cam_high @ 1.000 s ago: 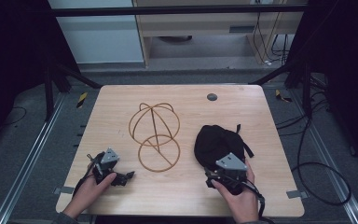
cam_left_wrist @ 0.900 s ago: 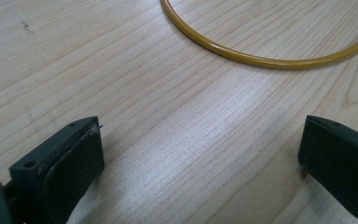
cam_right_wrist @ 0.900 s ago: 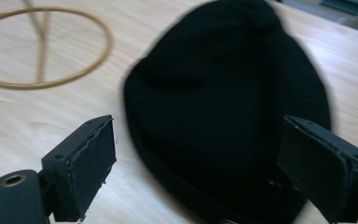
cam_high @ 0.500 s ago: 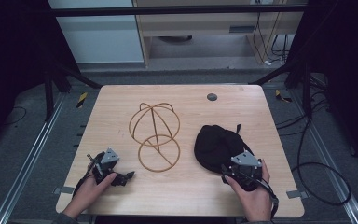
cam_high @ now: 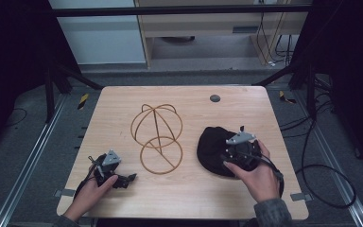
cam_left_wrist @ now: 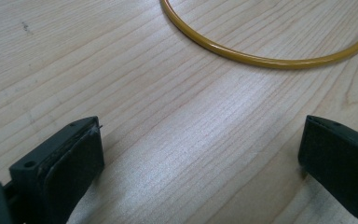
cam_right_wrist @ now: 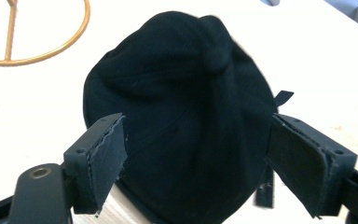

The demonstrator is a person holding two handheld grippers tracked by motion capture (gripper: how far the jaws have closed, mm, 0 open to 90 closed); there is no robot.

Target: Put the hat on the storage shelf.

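You are holding both grippers wide open, one at the black cap, one on bare wood.

Your right gripper (cam_high: 231,150) is hanging over the black cap (cam_right_wrist: 182,112), jaws spread either side of it, gripping nothing. Your left gripper (cam_high: 123,178) is lying empty on the table (cam_high: 194,198), with the gold wire stand (cam_high: 157,137) just ahead of its jaws.

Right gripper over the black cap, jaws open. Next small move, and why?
Probably lower the right gripper and close on the black cap: its jaws stand open, flanking the cap's near edge. The left gripper rests open beside the gold wire stand, holding nothing.
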